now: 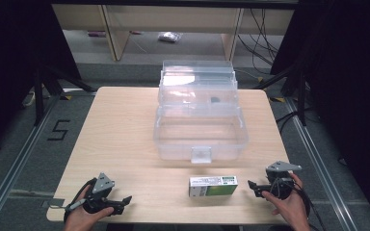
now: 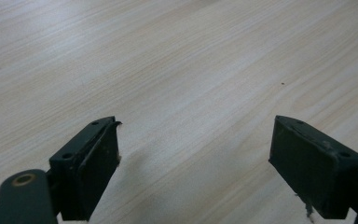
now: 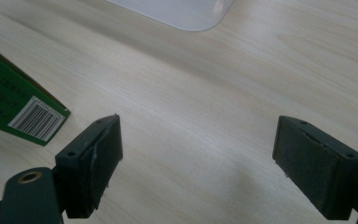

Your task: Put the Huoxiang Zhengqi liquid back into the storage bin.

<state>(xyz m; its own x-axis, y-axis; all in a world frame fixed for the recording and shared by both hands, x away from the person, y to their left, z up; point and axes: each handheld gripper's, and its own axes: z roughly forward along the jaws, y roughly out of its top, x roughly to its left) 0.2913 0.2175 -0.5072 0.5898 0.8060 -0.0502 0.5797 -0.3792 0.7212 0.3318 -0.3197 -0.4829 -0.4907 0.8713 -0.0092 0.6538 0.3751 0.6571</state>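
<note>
Worktop (image 1: pixel 120 144): pale wood-grain top with rounded corners, seen from above; the person's hands come in at its near edge.
Bin (image 1: pixel 200 137): clear plastic, lid swung open and standing up at its far side, a latch tab on the near wall; it sits mid-worktop toward the far edge. A rounded corner of it shows at the top of the right gripper view (image 3: pixel 186 14).
Bin contents: a small dark thing shows through the clear plastic near the lid; what it is cannot be told.
Box (image 1: pixel 213 186): flat green and white carton lying on the worktop, near the front edge, just in front of the bin and apart from it. In the right gripper view its green corner with a barcode (image 3: pixel 23 114) lies at the left, just beside the left jaw, not between the jaws.
Left tongs (image 1: pixel 125 199): held in the left hand (image 1: pixel 84 214) at the near left corner, low over the worktop, pointing right. Jaws spread wide (image 2: pixel 196 158), bare wood between them.
Right tongs (image 1: pixel 251 185): held in the right hand (image 1: pixel 286 204) at the near right, pointing left toward the box, near it but not touching. Jaws spread wide (image 3: pixel 198 163), nothing between them.
Floor: grey, with a "5" marked left of the worktop (image 1: pixel 58 130).
</note>
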